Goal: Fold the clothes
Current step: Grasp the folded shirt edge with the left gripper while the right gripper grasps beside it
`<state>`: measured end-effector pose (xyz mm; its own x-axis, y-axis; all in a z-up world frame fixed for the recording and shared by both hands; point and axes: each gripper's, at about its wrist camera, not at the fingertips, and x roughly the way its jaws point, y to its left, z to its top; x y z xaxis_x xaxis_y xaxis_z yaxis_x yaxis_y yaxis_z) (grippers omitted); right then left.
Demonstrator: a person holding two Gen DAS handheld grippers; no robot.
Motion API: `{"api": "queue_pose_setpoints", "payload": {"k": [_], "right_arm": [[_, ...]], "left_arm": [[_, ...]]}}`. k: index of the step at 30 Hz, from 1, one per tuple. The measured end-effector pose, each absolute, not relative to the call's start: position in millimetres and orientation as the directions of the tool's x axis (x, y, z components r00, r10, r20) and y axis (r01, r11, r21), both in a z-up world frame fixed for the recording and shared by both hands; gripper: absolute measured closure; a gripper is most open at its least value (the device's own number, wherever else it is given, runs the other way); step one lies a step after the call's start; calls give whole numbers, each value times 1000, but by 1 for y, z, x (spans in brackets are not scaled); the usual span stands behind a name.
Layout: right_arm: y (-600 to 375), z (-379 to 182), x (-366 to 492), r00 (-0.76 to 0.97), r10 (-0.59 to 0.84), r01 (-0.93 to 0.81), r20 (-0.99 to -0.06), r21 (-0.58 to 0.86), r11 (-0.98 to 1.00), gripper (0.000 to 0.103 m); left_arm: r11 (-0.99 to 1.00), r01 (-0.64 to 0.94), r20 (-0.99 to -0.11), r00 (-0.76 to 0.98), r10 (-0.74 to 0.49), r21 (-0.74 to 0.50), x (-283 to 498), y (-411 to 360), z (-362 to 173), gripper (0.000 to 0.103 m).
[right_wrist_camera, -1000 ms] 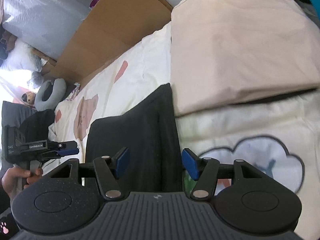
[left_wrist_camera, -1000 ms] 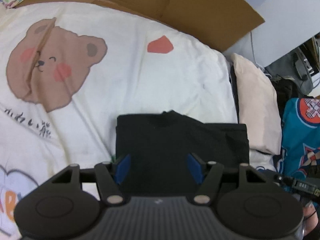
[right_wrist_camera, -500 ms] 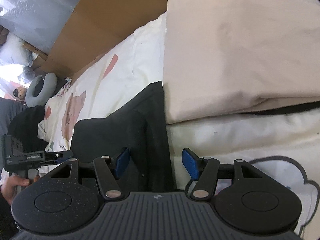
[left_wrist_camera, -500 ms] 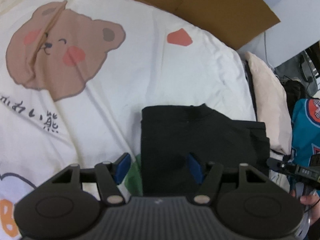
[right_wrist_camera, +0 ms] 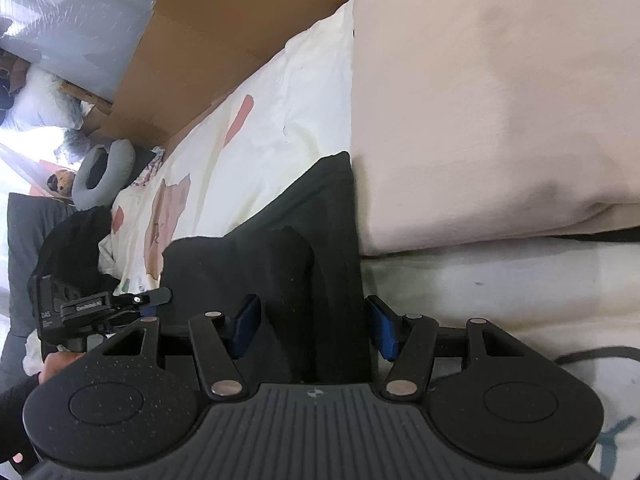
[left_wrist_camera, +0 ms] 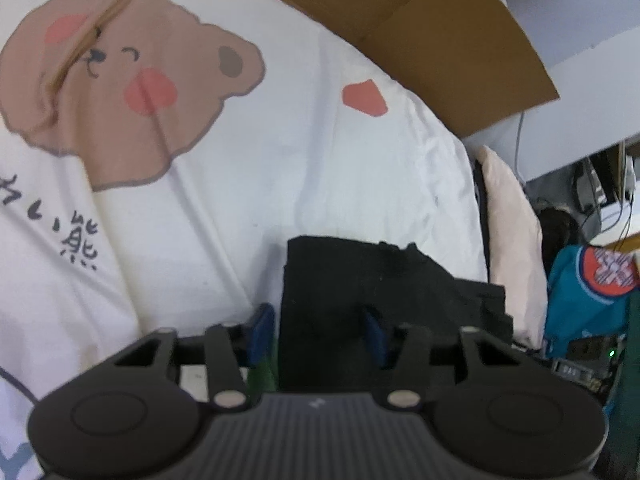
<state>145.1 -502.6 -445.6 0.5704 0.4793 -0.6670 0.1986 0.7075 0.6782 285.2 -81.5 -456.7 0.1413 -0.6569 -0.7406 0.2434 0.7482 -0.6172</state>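
Both claws lower over folded black garment (left_wrist_camera: 384,308), collar pointing away; left claw (left_wrist_camera: 318,334) closing astride its edge, right claw (right_wrist_camera: 308,326) spread.

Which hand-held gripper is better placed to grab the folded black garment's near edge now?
Probably left: the left hand-held gripper straddles the folded black garment's near corner, jaws closing. The right hand-held gripper straddles its edge too, but open.

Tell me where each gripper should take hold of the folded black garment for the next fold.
Probably the near corners. The black garment lies flat as a rectangle on the bear-print sheet. The left gripper, jaws closing, straddles its near-left corner; the right gripper stands open over the near-right edge beside the beige pillow. Come in low from the near side and pinch all layers.
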Motion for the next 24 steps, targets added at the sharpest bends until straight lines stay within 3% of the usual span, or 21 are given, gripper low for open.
{"api": "queue_pose_setpoints", "payload": {"k": [4,6,7,8,12,18,22,24], "right_arm": [[-502,-449,151,570,496,188,-655,692,697,40],[-502,-450,154,563,503,181,-656,692,699,53],[-501,-450,155,558,506,178,-658,691,701,67],[-500,-449,155,552,508,176,-662,688,704,75],[-502,-443,153,559,509,163,-654,689,706,85],[-508,-439,150,555,502,153,-663,675,722,81],[-513,-443,148,549,492,181,-676,670,720,56],[-515,-445,146,550,494,183,-673,674,715,56]], "left_arm": [[729,255,-725,131,-677,-635,287,-84,-459,62],[728,266,-726,129,-676,-631,287,-86,-459,71],[728,274,-726,129,-675,-628,288,-87,-458,83],[723,281,-723,125,-679,-631,288,-87,-458,88],[704,324,-707,130,-695,-632,288,-89,-448,94],[691,326,-699,111,-706,-645,289,-87,-444,90],[702,309,-714,95,-694,-642,291,-84,-451,71],[708,310,-722,89,-686,-635,291,-83,-453,59]]}}
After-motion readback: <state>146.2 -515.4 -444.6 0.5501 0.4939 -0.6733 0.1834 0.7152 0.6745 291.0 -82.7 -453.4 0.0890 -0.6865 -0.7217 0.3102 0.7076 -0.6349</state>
